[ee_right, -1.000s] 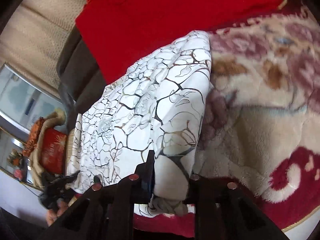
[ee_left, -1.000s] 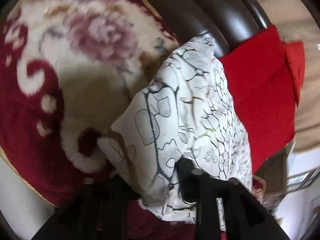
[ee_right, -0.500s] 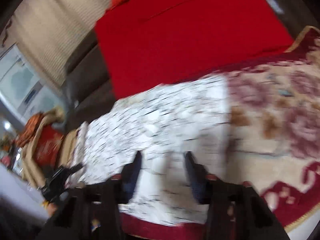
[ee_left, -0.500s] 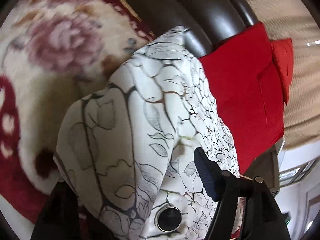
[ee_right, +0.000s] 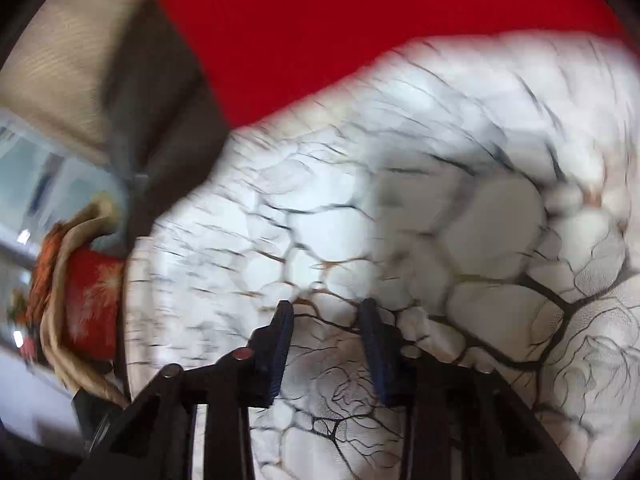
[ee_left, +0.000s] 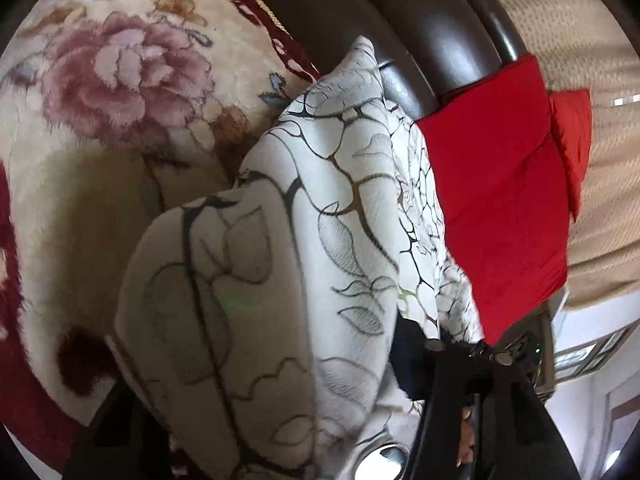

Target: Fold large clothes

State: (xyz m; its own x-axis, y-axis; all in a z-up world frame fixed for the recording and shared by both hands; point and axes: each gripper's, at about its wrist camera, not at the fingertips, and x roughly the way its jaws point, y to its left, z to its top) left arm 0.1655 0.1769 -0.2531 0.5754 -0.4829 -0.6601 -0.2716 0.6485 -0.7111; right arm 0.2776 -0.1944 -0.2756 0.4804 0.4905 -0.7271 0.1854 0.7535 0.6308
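Note:
A white garment [ee_left: 340, 200] with a black and gold crackle print lies bunched on a floral plush blanket [ee_left: 120, 80]. A thick fold of it bulges up between the jaws of my left gripper [ee_left: 264, 384], which are closing on it. The cloth presses against the blue right finger [ee_left: 412, 364] and hides the left finger. In the blurred right wrist view my right gripper [ee_right: 326, 314] hovers just over the spread garment [ee_right: 440, 200]. Its jaws are closing with a narrow gap, and nothing is between them.
A red cushion [ee_left: 500, 200] leans on the dark brown sofa back [ee_left: 400, 20] just past the garment, and it also fills the top of the right view [ee_right: 320, 20]. Beige fabric [ee_left: 600, 160] lies beyond. A red pillow with tan cloth [ee_right: 88, 300] sits at the far left.
The right gripper let go of the fold it was holding and swept forward over the garment toward the red cushion. The left gripper widened, and a thicker fold now bulges between its fingers.

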